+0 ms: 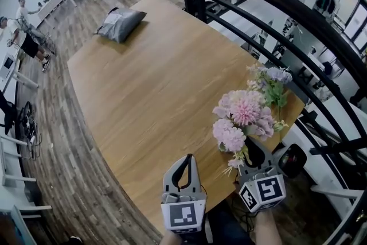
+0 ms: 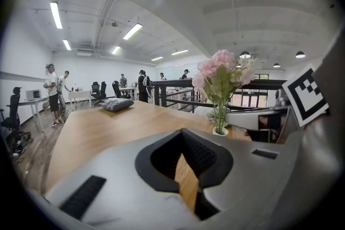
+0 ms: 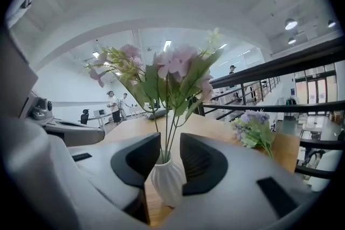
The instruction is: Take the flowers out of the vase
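A bunch of pink flowers stands in a small white ribbed vase near the wooden table's front right corner. In the right gripper view its green stems rise between the jaws. My right gripper is open, one jaw on each side of the vase's neck. In the head view the right gripper sits just below the blooms, which hide the vase. My left gripper hovers to its left, shut and empty. The left gripper view shows the flowers and vase ahead to the right.
A second bunch of purple flowers lies on the table beyond the vase, close to the right edge. A grey cushion rests at the far corner. A black railing runs along the table's right side. People stand far left.
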`<state>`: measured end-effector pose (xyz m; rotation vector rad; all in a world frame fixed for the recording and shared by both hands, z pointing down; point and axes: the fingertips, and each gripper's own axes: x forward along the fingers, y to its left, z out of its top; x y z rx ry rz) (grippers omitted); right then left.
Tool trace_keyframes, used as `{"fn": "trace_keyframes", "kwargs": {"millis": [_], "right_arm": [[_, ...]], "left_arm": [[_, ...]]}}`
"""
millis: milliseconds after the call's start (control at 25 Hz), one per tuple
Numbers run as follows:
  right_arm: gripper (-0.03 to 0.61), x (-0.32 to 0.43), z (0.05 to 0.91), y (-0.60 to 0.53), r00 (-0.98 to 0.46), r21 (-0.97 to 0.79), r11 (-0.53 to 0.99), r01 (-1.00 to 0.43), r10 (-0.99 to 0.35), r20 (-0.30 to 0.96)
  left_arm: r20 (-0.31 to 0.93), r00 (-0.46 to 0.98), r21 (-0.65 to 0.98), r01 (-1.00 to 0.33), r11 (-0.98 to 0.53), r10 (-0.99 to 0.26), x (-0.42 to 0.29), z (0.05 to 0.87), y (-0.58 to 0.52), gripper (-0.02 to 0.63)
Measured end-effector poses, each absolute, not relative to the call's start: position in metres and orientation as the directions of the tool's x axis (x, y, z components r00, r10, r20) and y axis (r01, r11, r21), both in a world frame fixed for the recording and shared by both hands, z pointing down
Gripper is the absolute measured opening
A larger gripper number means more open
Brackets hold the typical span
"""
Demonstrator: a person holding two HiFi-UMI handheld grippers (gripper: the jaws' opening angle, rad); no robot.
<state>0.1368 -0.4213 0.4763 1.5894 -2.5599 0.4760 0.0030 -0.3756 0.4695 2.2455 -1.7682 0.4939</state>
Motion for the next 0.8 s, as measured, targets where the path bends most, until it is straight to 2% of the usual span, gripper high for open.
{"fn": "trace_keyframes", "kwargs": {"millis": [800], "right_arm": [[0.135,0.114,0.485,-0.435,-0.528,-0.216,0.487,-0.847,-0.819,0.225]], "left_arm": [[0.428,0.193,-0.006,-0.976,-0.216,-0.883,-0.008,0.481,-0.374,0.043]]}}
